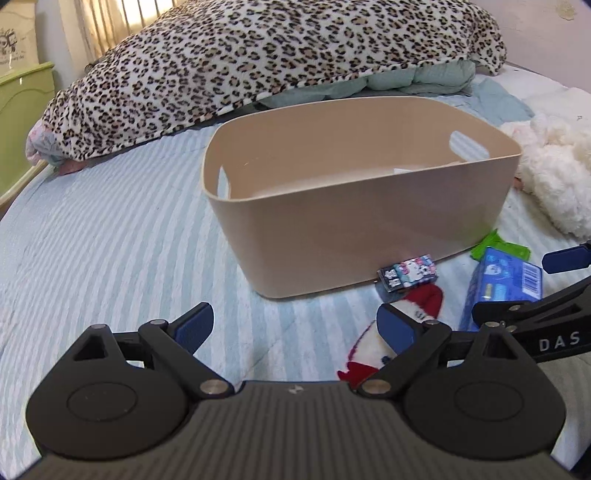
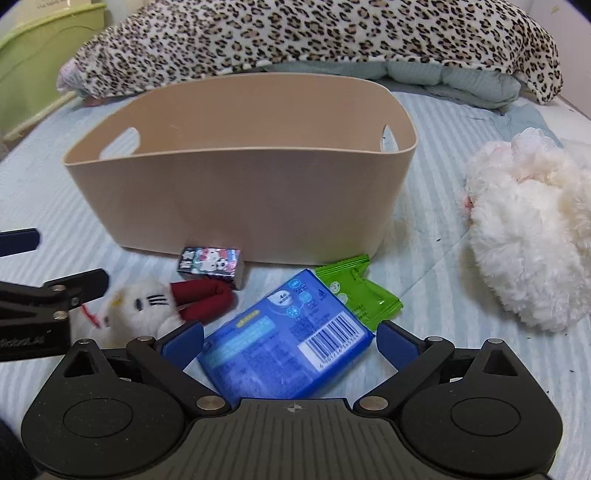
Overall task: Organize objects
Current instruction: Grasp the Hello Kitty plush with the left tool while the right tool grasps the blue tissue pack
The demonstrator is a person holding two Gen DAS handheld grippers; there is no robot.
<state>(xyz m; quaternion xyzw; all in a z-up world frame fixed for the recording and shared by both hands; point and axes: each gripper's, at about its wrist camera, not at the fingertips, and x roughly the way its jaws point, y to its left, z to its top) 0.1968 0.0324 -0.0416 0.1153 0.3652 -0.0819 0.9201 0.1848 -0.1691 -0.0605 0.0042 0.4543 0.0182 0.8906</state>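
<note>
A beige plastic bin [image 1: 354, 206] [image 2: 236, 192] stands on the striped bed. In front of it lie a small cartoon-print box [image 2: 210, 263] [image 1: 408, 272], a white-and-red plush kitten [image 2: 155, 302] [image 1: 373, 347], a blue tissue pack [image 2: 284, 343] [image 1: 502, 284] and a green sachet [image 2: 354, 291] [image 1: 496, 247]. My right gripper [image 2: 290, 341] is open, its fingers either side of the blue pack, not closed on it. My left gripper [image 1: 295, 325] is open and empty, over bare bedding left of the kitten.
A fluffy white plush [image 2: 532, 236] [image 1: 557, 166] lies right of the bin. A leopard-print blanket [image 1: 258, 55] [image 2: 314, 33] is heaped behind it. A green cabinet [image 1: 22, 122] stands at the bed's left edge.
</note>
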